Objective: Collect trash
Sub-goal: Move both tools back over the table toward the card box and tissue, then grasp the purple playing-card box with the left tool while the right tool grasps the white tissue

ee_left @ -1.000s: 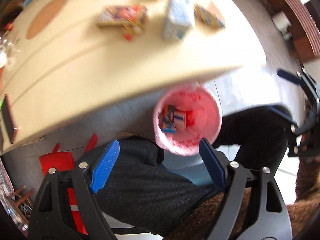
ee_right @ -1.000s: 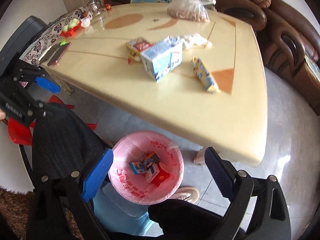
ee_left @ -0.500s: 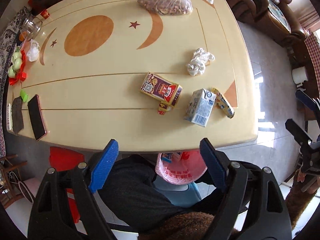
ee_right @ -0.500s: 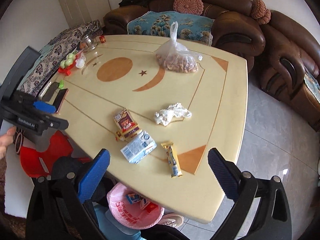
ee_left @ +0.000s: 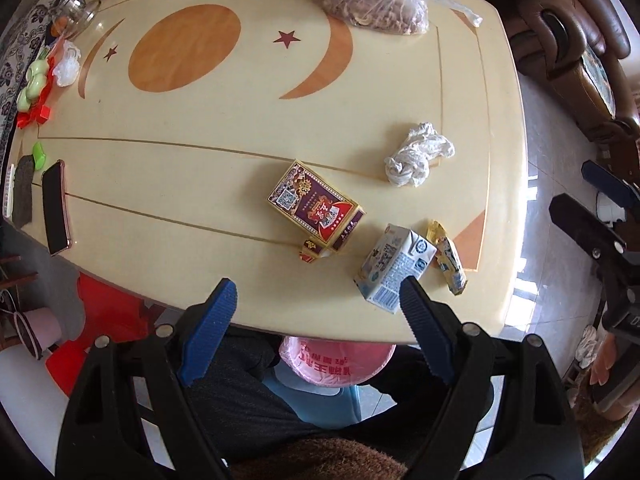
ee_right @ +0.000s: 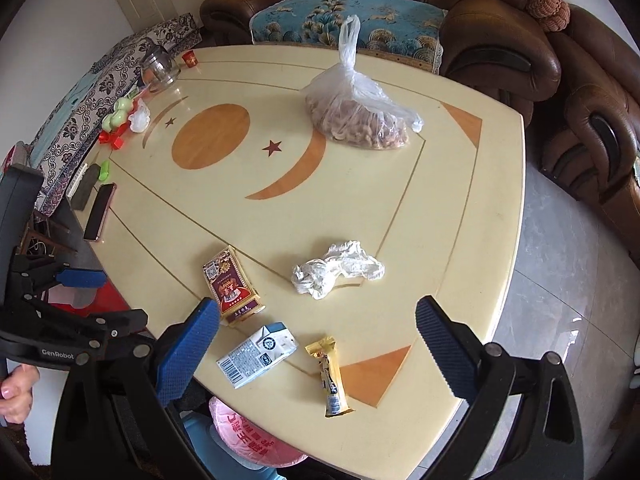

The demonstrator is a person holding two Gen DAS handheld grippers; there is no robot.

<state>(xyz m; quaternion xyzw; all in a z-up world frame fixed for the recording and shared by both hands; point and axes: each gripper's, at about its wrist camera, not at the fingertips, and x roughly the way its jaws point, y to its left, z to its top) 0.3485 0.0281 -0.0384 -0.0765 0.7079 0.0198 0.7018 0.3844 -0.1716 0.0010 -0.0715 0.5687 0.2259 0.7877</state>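
Observation:
Trash lies near the front right of the cream table (ee_left: 180, 168): a red-and-gold box (ee_left: 316, 208) (ee_right: 232, 284), a small milk carton (ee_left: 394, 268) (ee_right: 258, 354), a yellow snack wrapper (ee_left: 448, 258) (ee_right: 332, 376) and a crumpled white wad (ee_left: 416, 156) (ee_right: 336, 268). A pink-lined bin (ee_left: 336, 360) (ee_right: 248, 436) pokes out from under the table's near edge. My left gripper (ee_left: 316, 292) hangs open above that edge, just short of the carton, holding nothing. The right gripper (ee_right: 318, 312) stands wide open above the carton and wrapper, also empty.
A clear bag of nuts (ee_right: 356, 120) sits at the far side. A phone (ee_right: 100, 212), a glass jar (ee_right: 160, 66) and green toys (ee_right: 118, 114) line the left edge. Brown sofas (ee_right: 500, 40) stand behind the table, a red stool (ee_left: 108, 312) beside a person's dark-trousered legs (ee_left: 240, 400).
Both grippers have risen from over the bin and swung out above the tabletop. The bin, seen open with trash inside a second ago, is now mostly hidden under the table edge.

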